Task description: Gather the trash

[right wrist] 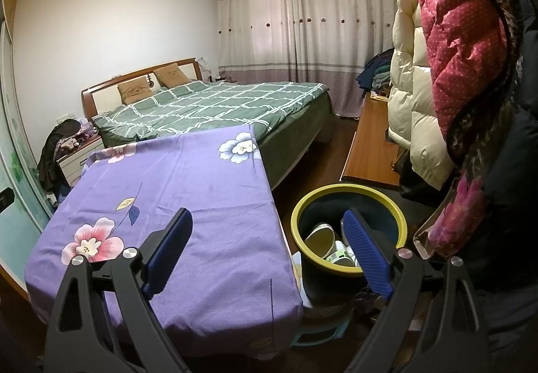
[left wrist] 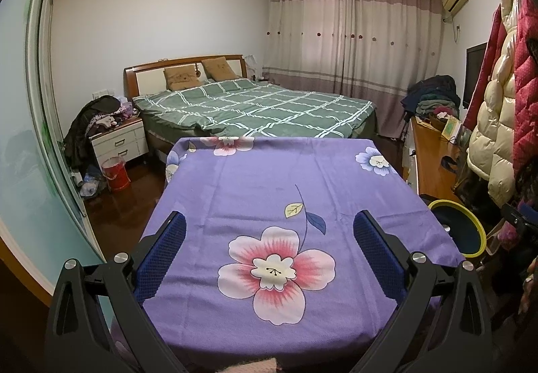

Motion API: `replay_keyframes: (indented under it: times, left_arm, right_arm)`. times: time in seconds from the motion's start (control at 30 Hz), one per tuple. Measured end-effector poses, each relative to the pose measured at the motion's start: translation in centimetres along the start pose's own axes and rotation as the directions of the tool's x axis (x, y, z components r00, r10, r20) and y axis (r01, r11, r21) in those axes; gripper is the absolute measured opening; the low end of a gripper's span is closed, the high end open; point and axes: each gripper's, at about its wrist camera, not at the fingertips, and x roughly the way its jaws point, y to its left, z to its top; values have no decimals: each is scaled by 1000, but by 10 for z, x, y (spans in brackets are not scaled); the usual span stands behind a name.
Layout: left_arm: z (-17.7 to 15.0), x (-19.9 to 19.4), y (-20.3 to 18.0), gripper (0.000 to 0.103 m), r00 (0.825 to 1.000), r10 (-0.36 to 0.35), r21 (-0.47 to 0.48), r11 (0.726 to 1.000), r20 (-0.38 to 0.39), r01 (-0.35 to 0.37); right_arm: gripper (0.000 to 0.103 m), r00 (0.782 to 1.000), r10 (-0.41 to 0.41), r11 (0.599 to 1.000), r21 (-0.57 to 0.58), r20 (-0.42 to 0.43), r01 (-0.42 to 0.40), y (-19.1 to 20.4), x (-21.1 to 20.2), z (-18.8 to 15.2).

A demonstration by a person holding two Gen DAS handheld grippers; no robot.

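A bed [left wrist: 255, 107] with a green checked cover fills the far half of the room, its headboard against the left wall. In front of it stands a table under a purple flowered cloth [left wrist: 269, 184], the top bare. Past the table's right edge a wooden desk [right wrist: 373, 144] runs along the wall, with puffy coats [right wrist: 413, 97] hanging over its near end. A nightstand [left wrist: 117, 141] sits left of the bed, and a red bucket [left wrist: 115, 174] on the floor beside it.

The bin [right wrist: 349, 238], dark with a yellow rim, stands just off the table's near right corner. Inside it lie pale trash pieces [right wrist: 322, 238], hard to tell apart.

The left gripper [left wrist: 269, 231] hangs over the near edge of the cloth, jaws spread wide, nothing between them. The right gripper [right wrist: 269, 238] straddles the table's right edge, jaws equally wide and holding nothing; its right finger [right wrist: 364, 248] shows against the bin's mouth.
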Motion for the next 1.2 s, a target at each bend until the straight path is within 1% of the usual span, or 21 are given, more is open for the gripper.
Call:
replay_keyframes:
  times: [0.6,0.83,0.97,1.2]
  left_arm:
    - [-3,4,-5,98,1000,-3,13,1000,-12,3]
    - [-3,4,-5,98,1000,-5,14,1000,-12,6]
    - [-6,6,-4,98,1000,-22,12,1000,-17,23]
    - [-7,7,-4,98,1000,-21,15,1000,-16,21]
  right_arm:
    - [87,1000,5,1000,3,-6,-5,1,1,-2]
    - [87,1000,11,1000,2,-12,-11,7,2,-6]
    - [87,1000,11,1000,2,-13,-11,7,2,-6]
    - [87,1000,11,1000,3,-14,-11,14,1,-11]
